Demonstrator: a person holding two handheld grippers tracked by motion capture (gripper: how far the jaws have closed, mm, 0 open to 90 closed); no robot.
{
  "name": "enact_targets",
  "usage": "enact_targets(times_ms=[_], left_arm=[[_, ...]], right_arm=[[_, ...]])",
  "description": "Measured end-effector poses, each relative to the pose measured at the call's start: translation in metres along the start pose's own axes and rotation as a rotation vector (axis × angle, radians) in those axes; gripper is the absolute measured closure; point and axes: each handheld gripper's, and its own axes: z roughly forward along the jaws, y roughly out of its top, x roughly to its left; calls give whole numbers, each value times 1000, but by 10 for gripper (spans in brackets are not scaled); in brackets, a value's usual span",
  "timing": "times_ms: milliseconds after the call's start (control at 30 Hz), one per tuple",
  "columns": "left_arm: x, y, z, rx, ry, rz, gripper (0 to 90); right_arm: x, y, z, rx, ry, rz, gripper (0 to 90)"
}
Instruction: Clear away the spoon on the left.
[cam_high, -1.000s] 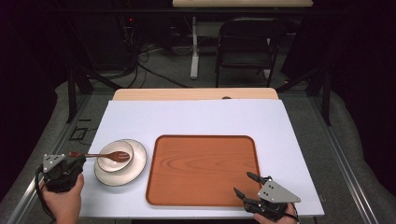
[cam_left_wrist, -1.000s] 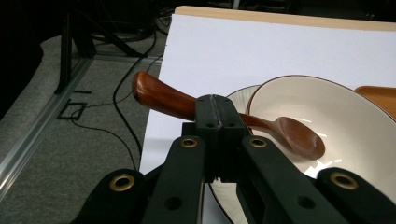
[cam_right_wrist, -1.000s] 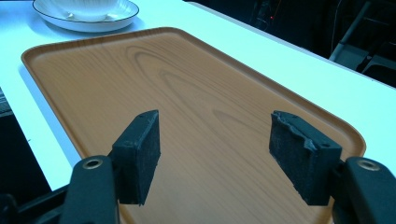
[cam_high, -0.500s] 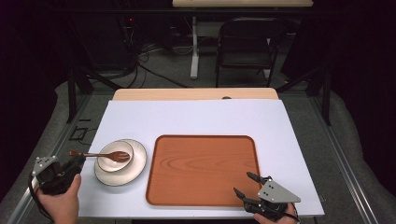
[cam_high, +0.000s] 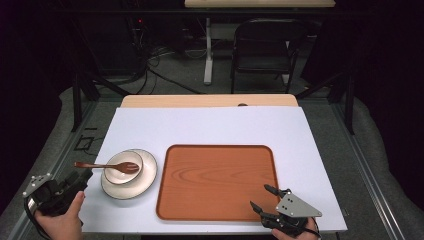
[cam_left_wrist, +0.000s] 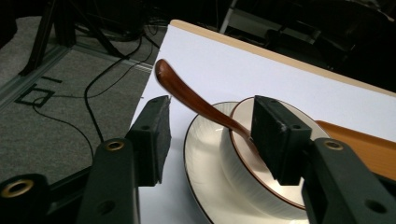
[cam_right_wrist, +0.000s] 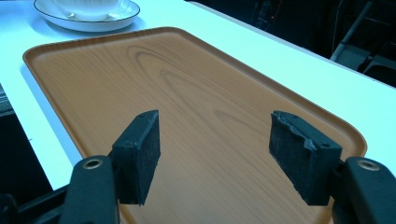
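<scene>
A brown wooden spoon (cam_high: 102, 165) lies across a small white bowl (cam_high: 123, 168) that stands on a white plate (cam_high: 144, 179) at the table's left. Its handle (cam_left_wrist: 180, 89) sticks out leftward over the table edge. My left gripper (cam_high: 75, 183) is held open just left of the plate, below the handle's tip; in the left gripper view (cam_left_wrist: 208, 128) the spoon runs past between the jaws without touching them. A wooden tray (cam_high: 217, 180) lies in the middle. My right gripper (cam_high: 262, 197) stands open at the tray's near right corner, over bare tray surface (cam_right_wrist: 187, 93).
The white table top (cam_high: 210, 127) extends bare behind the tray and plate. A folding chair (cam_high: 262, 45) and cables on the floor lie beyond the far edge. The plate (cam_right_wrist: 86, 16) shows far off in the right gripper view.
My left gripper has drawn back toward the near left, away from the spoon handle. The spoon, bowl and right gripper have stayed where they were.
</scene>
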Motion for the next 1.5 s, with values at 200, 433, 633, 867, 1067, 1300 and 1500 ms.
enact_targets(times_ms=[200, 433, 633, 867, 1067, 1300, 1500], left_arm=[[7, -1, 6, 7, -24, -59, 440], [11, 0, 17, 12, -51, -94, 440], [10, 1, 24, 19, -53, -87, 451], [6, 4, 30, 18, -64, -91, 448], [3, 5, 37, 29, -70, -105, 448], [6, 3, 41, 21, -82, -130, 492], [9, 2, 40, -1, -75, -152, 623]], right_arm=[[0, 0, 0, 2, 1, -2, 334], [1, 0, 1, 4, 2, -3, 334], [1, 0, 1, 5, 3, -4, 334], [1, 0, 1, 7, 4, -5, 334], [1, 0, 1, 6, 4, -4, 334], [0, 0, 1, 5, 5, -4, 335], [0, 0, 1, 5, 6, -3, 336]])
